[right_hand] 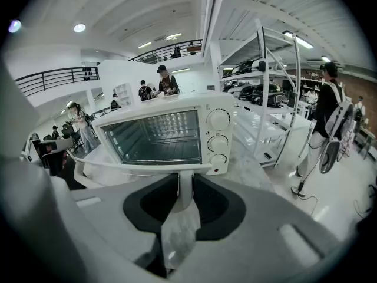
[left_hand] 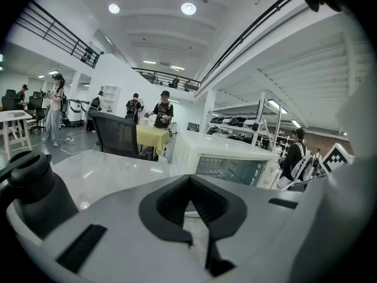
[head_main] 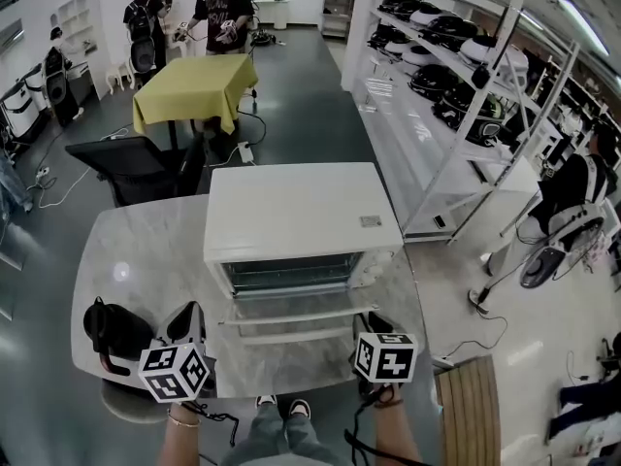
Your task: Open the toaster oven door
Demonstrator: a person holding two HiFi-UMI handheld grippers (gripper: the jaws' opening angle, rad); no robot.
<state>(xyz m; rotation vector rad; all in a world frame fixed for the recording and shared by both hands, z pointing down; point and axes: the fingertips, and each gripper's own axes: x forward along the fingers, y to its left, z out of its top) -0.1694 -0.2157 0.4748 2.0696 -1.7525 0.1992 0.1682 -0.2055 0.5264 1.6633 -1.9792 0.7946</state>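
The white toaster oven point(head_main: 301, 212) sits mid-way along the marble table point(head_main: 146, 250). Its long axis runs left to right and its front faces the person. Its glass door point(head_main: 291, 306) lies dropped flat toward them, baring the wire racks, with three knobs point(right_hand: 218, 140) at the right. The right gripper point(right_hand: 184, 184) is clamped on the door handle point(right_hand: 135, 168). The left gripper point(left_hand: 191, 196) hangs apart from it, its jaws together and empty.

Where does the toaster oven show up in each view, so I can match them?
Head view: toaster oven at centre on the marble table, door down.
Left gripper view: right of centre, beyond the left tool.
Right gripper view: centre, its door handle between the right tool's jaws.
Shared landmark: the white shelving rack to the oven's right.
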